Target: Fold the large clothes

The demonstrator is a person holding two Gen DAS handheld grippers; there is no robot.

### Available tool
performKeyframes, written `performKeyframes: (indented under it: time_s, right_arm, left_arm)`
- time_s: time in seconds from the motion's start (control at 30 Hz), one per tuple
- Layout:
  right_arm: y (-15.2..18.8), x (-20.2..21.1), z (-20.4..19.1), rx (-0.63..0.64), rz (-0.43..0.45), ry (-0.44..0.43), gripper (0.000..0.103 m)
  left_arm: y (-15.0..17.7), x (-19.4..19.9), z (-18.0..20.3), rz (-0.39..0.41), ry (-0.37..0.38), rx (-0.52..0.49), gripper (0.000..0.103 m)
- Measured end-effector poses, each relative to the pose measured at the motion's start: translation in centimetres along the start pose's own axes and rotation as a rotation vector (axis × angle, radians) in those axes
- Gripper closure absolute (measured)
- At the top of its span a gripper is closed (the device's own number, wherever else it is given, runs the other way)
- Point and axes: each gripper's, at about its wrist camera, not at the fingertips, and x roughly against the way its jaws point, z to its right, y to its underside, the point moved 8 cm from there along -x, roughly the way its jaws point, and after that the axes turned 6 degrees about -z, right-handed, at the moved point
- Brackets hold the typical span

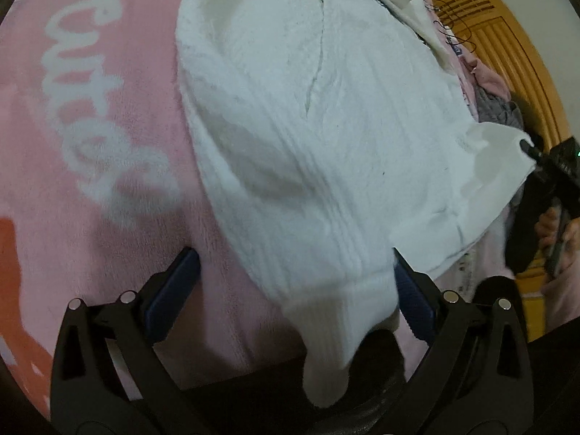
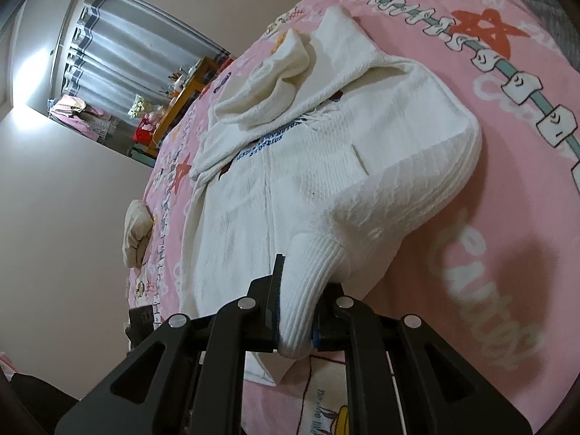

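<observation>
One white ribbed-knit sweater [image 2: 326,152], partly folded.

Not much readable here tbh. The pink fleece blanket [image 1: 108,217] on the bed has big white cursive lettering [image 1: 87,108], looks like "cute" from the left wrist view. Right wrist view shows white block letters [image 2: 485,301] reading roughly "CAUTION". The white knit sweater [image 2: 326,152] has blue print [image 2: 264,145], too small to read.

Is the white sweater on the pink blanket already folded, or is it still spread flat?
Partly folded. The white sweater has one sleeve doubled over its body, and the right tongs grip a ribbed cuff above the pink blanket.
</observation>
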Motion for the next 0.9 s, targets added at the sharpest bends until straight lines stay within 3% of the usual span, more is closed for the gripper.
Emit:
performKeyframes:
  time_s: [0.07,0.17,0.3,0.37,0.4,0.47,0.53,0.6,0.77,0.9]
  right_arm:
    - [0.1,-0.3,0.2,-0.008,-0.004,-0.004,0.092]
    - [0.1,-0.5,0.6,-0.018,-0.008,-0.009,0.091]
    - [0.1,-0.6,0.9,-0.022,-0.012,-0.010,0.091]
    - [0.2,-0.6,1.0,-0.023,-0.011,-0.010,0.091]
    - [0.2,-0.6,1.1,-0.025,-0.011,-0.015,0.091]
    - [0.3,-0.6,1.2,-0.028,-0.007,-0.019,0.091]
    - [0.4,-0.6,1.3,-0.034,-0.004,-0.028,0.091]
    - [0.4,-0.7,1.4,-0.040,-0.001,-0.039,0.091]
    - [0.7,-0.3,1.7,-0.044,0.007,-0.050,0.091]
    - [1.1,0.3,2.2,-0.055,0.014,-0.065,0.091]
  left_arm:
    - [0.3,0.0,0.3,0.009,-0.067,-0.027,0.006]
    - [-0.3,0.0,0.1,-0.024,-0.129,0.025,0.006]
    - [-1.3,0.3,0.9,-0.035,-0.112,0.043,0.007]
    - [-1.5,0.8,1.1,-0.023,-0.174,-0.005,0.035]
    - [-1.7,1.1,1.5,-0.021,-0.198,-0.039,0.041]
    - [-1.4,1.7,2.2,-0.034,-0.199,-0.097,0.073]
    - [-1.5,2.0,2.6,-0.041,-0.192,-0.112,0.073]
    - [-1.8,2.0,3.2,-0.057,-0.148,-0.126,0.083]
    - [-2.3,1.9,3.4,-0.069,-0.075,-0.073,0.087]
    - [-2.0,2.7,4.2,-0.042,-0.079,-0.086,0.092]
